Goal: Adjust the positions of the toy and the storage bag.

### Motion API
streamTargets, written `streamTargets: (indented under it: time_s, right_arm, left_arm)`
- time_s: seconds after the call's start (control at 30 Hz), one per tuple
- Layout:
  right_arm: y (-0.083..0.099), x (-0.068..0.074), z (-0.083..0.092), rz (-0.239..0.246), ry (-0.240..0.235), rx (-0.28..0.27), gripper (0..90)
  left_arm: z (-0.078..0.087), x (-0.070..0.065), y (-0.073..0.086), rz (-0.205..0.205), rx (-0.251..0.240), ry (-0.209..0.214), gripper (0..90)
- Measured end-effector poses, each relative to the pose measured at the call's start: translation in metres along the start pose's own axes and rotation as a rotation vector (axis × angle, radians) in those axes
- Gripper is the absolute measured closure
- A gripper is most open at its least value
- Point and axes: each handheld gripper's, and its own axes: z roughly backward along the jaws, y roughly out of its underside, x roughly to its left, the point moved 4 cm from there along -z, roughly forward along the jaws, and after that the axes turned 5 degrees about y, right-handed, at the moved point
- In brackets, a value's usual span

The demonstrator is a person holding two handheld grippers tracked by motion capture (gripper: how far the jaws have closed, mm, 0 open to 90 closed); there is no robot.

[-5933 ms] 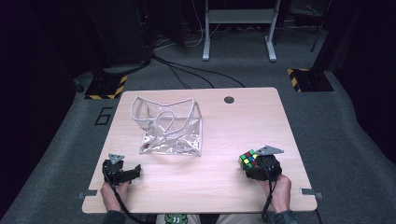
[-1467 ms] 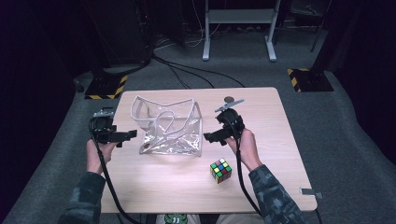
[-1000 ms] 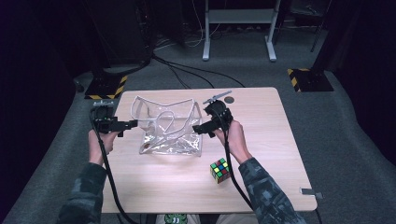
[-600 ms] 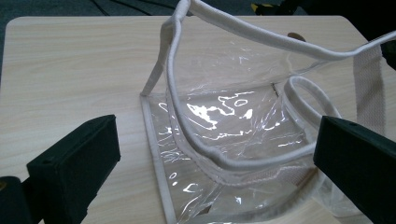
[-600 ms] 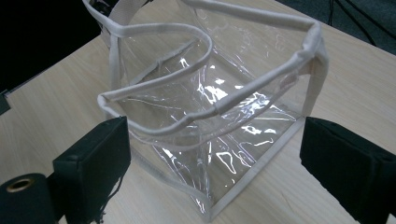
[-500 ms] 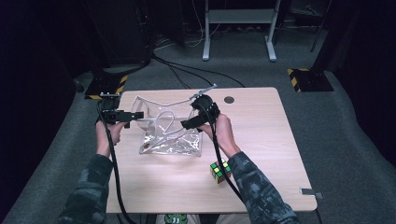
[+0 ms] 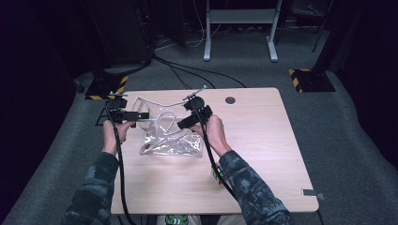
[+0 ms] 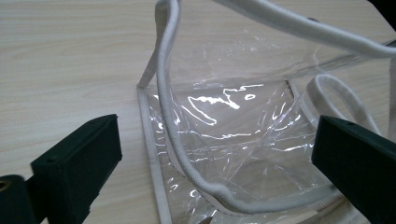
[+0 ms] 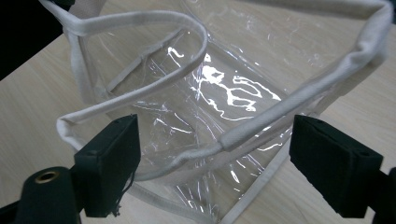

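A clear plastic bag with white trim and white handles stands open on the left half of the wooden table. My left gripper is at the bag's left rim; in the left gripper view it is open, with a white handle strap running between the jaws, untouched. My right gripper hangs over the bag's right side. In the right gripper view its jaws have just been closing a little but stay open, with the bag's white rim between them, clear of the pads.
A colour cube lies on the table near the front, partly hidden by the right forearm. A round cable hole sits near the far edge. Cables and yellow-black striped stand feet are on the floor beyond the table.
Both grippers have moved inward to the bag, the left one rightward to its left rim, the right one leftward over its right side. The cube stays where it lay.
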Motion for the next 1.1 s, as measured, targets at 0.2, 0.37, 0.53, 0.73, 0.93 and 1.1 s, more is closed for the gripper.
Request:
streamTargets:
  time_s: [0.2,0.37,0.53,0.73,0.93,1.1]
  right_arm:
    - [0.003,0.0,-0.008,-0.006,0.002,0.016,21.6]
    - [0.006,-0.002,-0.012,-0.012,0.011,0.029,25.8]
    - [0.011,-0.004,-0.016,-0.009,0.012,0.051,36.8]
    - [0.017,-0.006,-0.021,0.007,0.035,0.062,52.1]
    - [0.021,-0.007,-0.022,0.036,0.062,0.074,62.7]
    - [0.025,-0.003,-0.023,0.098,0.095,0.091,74.4]
  left_arm:
    - [-0.008,0.002,0.006,0.006,0.012,0.012,10.8]
    - [-0.014,0.004,0.01,0.022,0.03,0.006,19.1]
    - [-0.021,0.005,0.018,0.005,0.075,0.003,34.1]
    - [-0.021,0.002,0.02,-0.003,0.073,-0.027,50.0]
    - [-0.021,0.003,0.021,-0.012,0.08,-0.068,65.2]
    - [-0.021,0.002,0.024,-0.057,0.093,-0.146,83.8]
